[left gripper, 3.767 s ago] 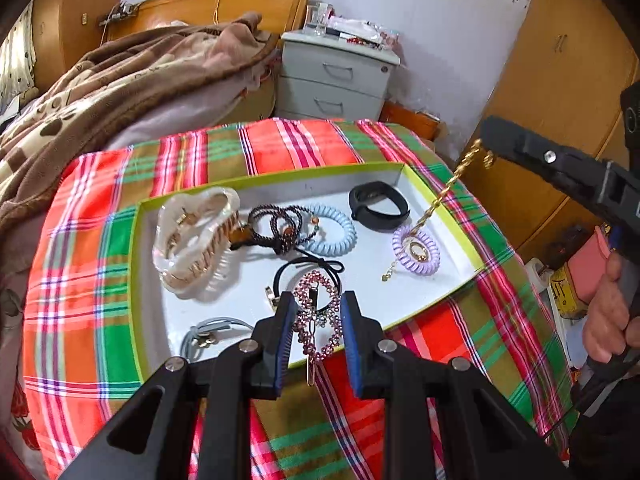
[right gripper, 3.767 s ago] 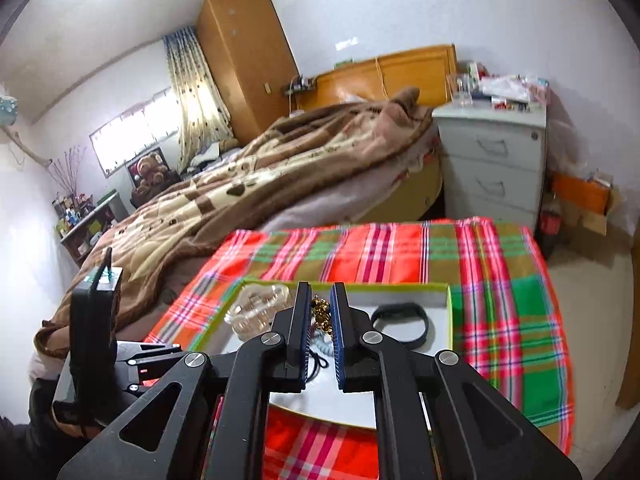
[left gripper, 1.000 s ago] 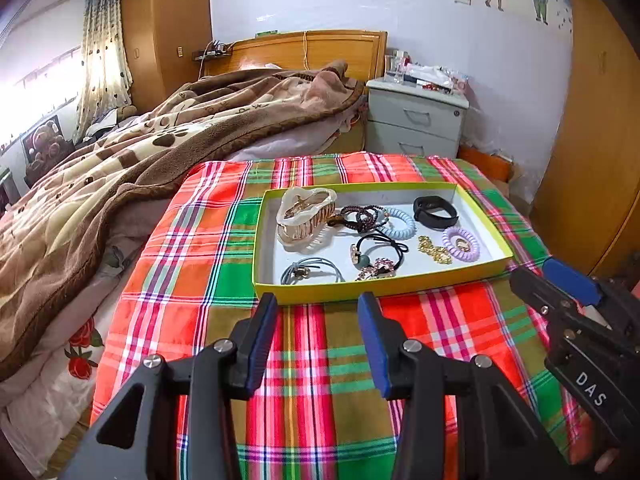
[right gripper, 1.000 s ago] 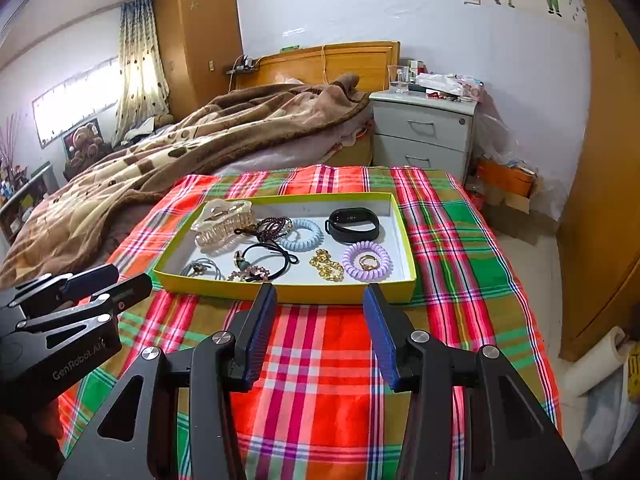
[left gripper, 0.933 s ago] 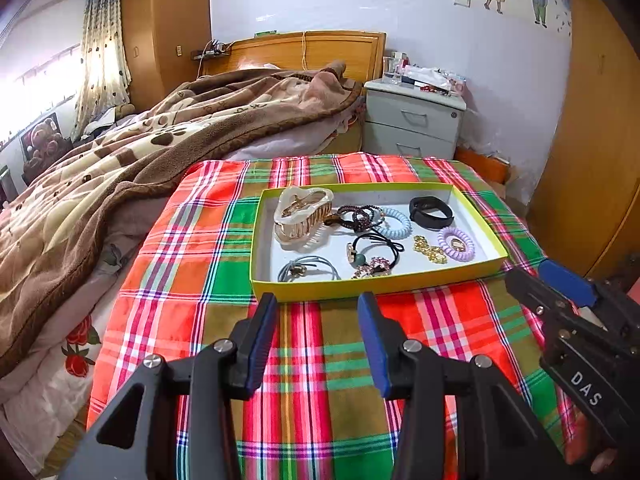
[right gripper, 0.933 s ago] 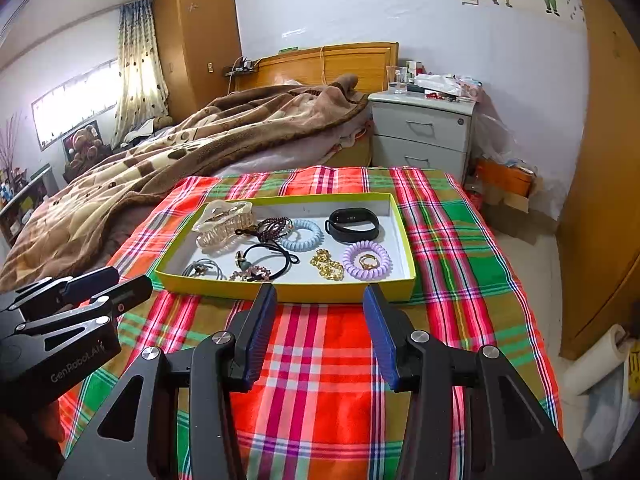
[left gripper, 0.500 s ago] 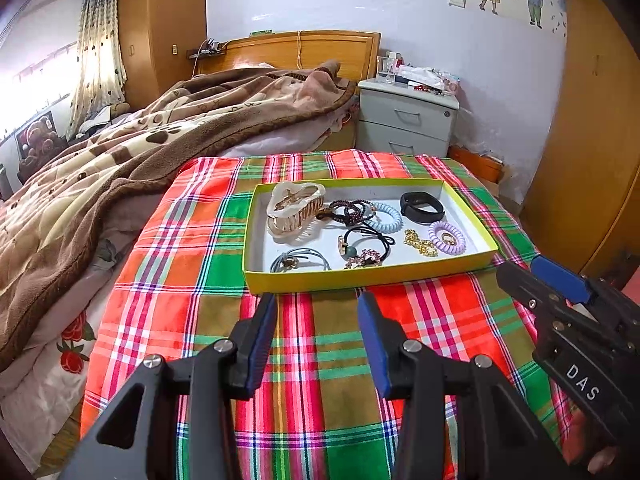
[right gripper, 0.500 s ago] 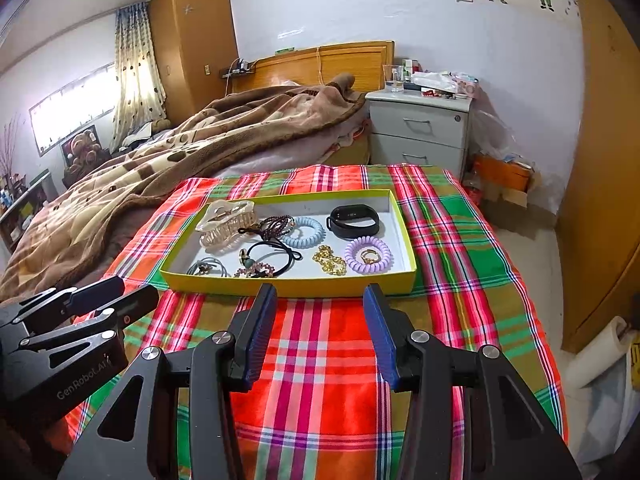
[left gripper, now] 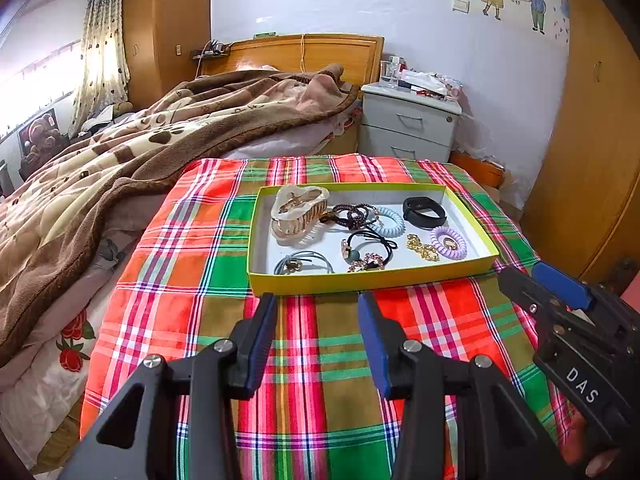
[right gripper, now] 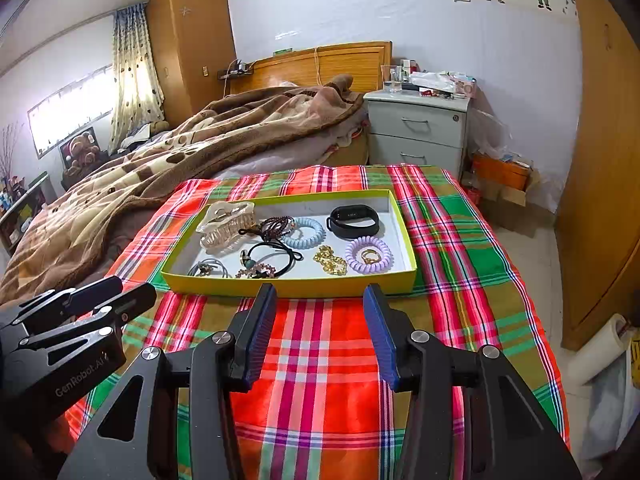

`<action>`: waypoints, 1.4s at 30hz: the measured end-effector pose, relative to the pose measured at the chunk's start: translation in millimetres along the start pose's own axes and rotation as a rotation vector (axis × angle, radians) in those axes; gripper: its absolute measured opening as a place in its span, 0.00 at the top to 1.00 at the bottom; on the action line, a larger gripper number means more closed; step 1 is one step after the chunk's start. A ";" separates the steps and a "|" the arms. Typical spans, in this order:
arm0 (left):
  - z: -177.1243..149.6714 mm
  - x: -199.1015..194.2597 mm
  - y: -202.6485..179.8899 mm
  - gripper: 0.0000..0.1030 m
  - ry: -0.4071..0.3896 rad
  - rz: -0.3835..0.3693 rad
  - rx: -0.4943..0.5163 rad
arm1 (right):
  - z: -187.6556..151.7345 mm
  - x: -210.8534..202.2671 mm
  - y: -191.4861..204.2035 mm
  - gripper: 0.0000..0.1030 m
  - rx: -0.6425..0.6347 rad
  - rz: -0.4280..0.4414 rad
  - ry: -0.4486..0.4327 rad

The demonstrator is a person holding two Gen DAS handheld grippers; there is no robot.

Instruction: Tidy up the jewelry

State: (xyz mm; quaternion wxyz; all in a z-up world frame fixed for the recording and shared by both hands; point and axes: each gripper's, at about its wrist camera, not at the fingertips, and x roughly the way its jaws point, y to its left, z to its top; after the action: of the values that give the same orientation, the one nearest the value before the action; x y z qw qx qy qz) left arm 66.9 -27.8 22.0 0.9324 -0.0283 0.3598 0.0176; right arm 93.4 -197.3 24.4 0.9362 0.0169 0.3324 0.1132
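Both tongs withdrawn from tray (left gripper: 372, 280), gaping, empty: left tongs (left gripper: 318, 312), right tongs (right gripper: 320, 304).

I saw a yellow-green tray (right gripper: 288, 286) on red-green plaid cloth (right gripper: 460, 248); at its two o'clock, a black band (right gripper: 354, 216).
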 end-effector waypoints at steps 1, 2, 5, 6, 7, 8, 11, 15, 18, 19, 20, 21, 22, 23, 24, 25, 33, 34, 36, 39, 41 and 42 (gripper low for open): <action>-0.1 -0.1 -0.1 0.58 0.001 -0.001 -0.001 | -0.3 -0.3 0.4 0.55 0.000 0.000 0.001; -0.4 -0.2 -0.3 0.58 0.000 -0.001 -0.001 | -0.4 -0.3 0.6 0.55 -0.001 0.000 0.000; -0.9 -0.4 0.5 0.58 0.002 -0.004 -0.005 | -0.3 -0.3 0.8 0.55 -0.001 0.000 0.000; -0.9 -0.5 0.7 0.58 0.003 -0.006 -0.006 | -0.3 -0.5 0.8 0.55 -0.001 -0.001 -0.002; -0.9 -0.6 1.1 0.58 0.004 -0.005 -0.006 | -0.1 -0.4 0.8 0.55 0.000 -0.001 -0.003; -0.9 -1.2 1.3 0.58 0.003 -0.004 -0.007 | -0.2 -0.6 1.3 0.55 0.001 -0.001 -0.003; -1.1 -1.1 1.0 0.58 0.004 -0.002 -0.004 | -0.6 -0.8 1.5 0.55 0.001 -0.001 -0.004; -1.6 -1.3 0.7 0.58 0.008 0.003 -0.002 | -0.6 -1.0 1.8 0.55 0.002 -0.001 -0.004; -1.9 -1.8 0.5 0.58 0.010 0.005 -0.004 | -0.4 -0.4 2.2 0.55 0.002 -0.002 -0.003; -2.1 -1.5 0.1 0.58 0.012 0.006 -0.003 | -0.4 -0.7 2.0 0.55 0.002 -0.003 -0.003; -2.0 -1.5 0.1 0.58 0.013 0.006 -0.004 | -0.2 -0.6 1.8 0.55 0.003 -0.003 -0.003; -1.6 -1.4 -0.2 0.58 0.012 0.006 -0.003 | -0.2 -0.8 2.0 0.55 0.003 -0.002 -0.004; -1.5 -1.0 -0.1 0.58 0.013 0.006 -0.001 | -0.3 -0.5 1.8 0.55 0.002 -0.003 -0.003; -1.6 -0.9 0.1 0.58 0.013 0.007 -0.003 | -0.3 -0.6 1.7 0.55 0.003 -0.003 -0.003; -1.8 -1.6 0.2 0.58 0.013 0.008 -0.003 | -0.4 -0.8 1.7 0.55 0.003 -0.003 -0.003; -1.5 -1.3 -0.3 0.58 0.013 0.006 -0.001 | -0.3 -0.8 2.0 0.55 0.003 -0.003 -0.003; -2.1 2.0 2.1 0.58 0.019 0.009 -0.003 | -0.6 -1.0 2.2 0.55 0.003 -0.005 -0.001; -2.0 3.0 2.4 0.58 0.022 0.009 -0.002 | -0.7 -1.2 2.3 0.55 0.003 -0.005 -0.001; -2.4 4.0 2.9 0.58 0.024 0.012 -0.003 | -0.6 -1.2 2.5 0.55 0.003 -0.003 0.000; -2.3 5.2 2.9 0.58 0.026 0.012 -0.003 | -0.4 -1.1 2.1 0.55 0.004 -0.004 0.000; -2.3 5.5 3.0 0.58 0.027 0.014 -0.002 | -0.4 -1.1 2.2 0.55 0.004 -0.005 0.000; -2.3 5.7 3.1 0.58 0.027 0.015 -0.002 | -0.5 -1.6 2.4 0.55 0.004 -0.006 -0.001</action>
State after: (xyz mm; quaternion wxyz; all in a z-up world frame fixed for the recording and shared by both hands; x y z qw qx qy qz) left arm 69.4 -24.7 16.3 0.9273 -0.0269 0.3725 0.0244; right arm 91.4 -195.4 25.2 0.9367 0.0179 0.3320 0.1098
